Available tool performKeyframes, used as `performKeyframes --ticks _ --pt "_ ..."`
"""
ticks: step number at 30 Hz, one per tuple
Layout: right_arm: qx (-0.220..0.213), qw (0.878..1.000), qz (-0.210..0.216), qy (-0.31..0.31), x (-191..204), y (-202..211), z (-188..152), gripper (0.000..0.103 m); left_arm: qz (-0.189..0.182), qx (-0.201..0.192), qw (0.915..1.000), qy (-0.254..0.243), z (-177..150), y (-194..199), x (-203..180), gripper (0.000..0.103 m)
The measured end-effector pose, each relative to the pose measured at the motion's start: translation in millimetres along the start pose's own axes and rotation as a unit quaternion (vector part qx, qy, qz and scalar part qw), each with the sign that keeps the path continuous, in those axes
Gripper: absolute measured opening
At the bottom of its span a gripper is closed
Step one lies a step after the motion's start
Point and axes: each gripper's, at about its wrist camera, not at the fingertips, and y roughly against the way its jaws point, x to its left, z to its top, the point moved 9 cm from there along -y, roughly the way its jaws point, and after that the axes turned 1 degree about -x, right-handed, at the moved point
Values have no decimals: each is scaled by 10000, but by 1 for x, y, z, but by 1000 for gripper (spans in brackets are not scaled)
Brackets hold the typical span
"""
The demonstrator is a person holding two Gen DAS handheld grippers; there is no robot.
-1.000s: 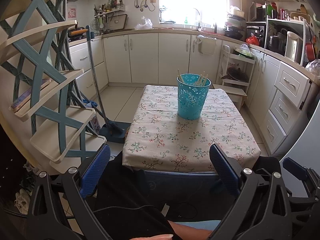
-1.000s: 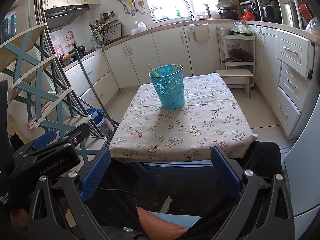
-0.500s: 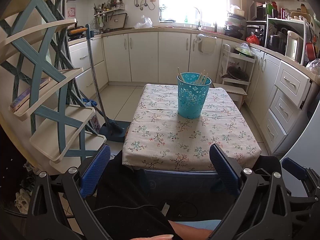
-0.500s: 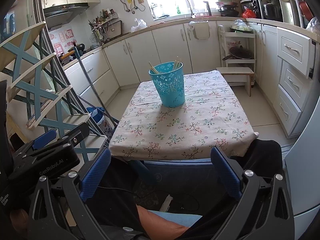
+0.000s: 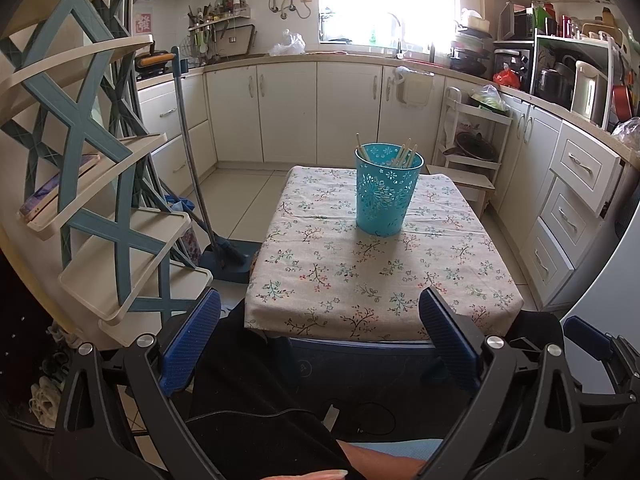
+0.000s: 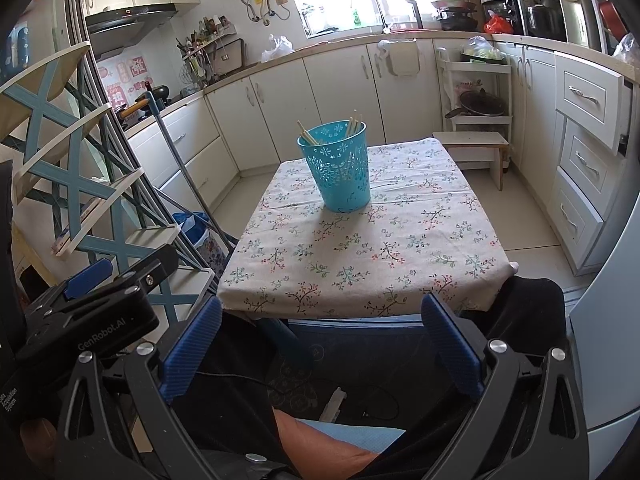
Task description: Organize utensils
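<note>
A turquoise cut-out holder (image 5: 386,189) (image 6: 336,165) stands upright toward the far side of a small table with a floral cloth (image 5: 380,276) (image 6: 360,256). Several wooden chopsticks (image 5: 405,153) (image 6: 352,122) poke out of its rim. My left gripper (image 5: 320,338) hangs open, nothing between its blue pads, held low before the table's near edge. My right gripper (image 6: 320,340) is likewise open and bare, short of the near edge. The left gripper's body (image 6: 92,312) shows at the left of the right wrist view.
A tiered blue-and-cream rack (image 5: 100,200) stands left of the table, with a mop (image 5: 200,184) leaning beside it. White cabinets (image 5: 344,112) line the back and right walls. A low step stool (image 6: 472,146) sits behind the table. A person's lap (image 5: 280,420) is below the grippers.
Both views have shifted only slightly; the right gripper has drifted a touch closer to the table. The holder and chopsticks have not moved, and both grippers stay open.
</note>
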Motion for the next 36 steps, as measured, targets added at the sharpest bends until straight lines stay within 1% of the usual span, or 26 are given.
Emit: performKeyframes --ticks 23,36 --pt "53 10000 -3 -10 1 -4 -11 96 9 4 10000 -3 0 0 1 95" --pt "65 10000 -1 -11 1 -4 -10 96 3 15 10000 0 -1 0 2 95"
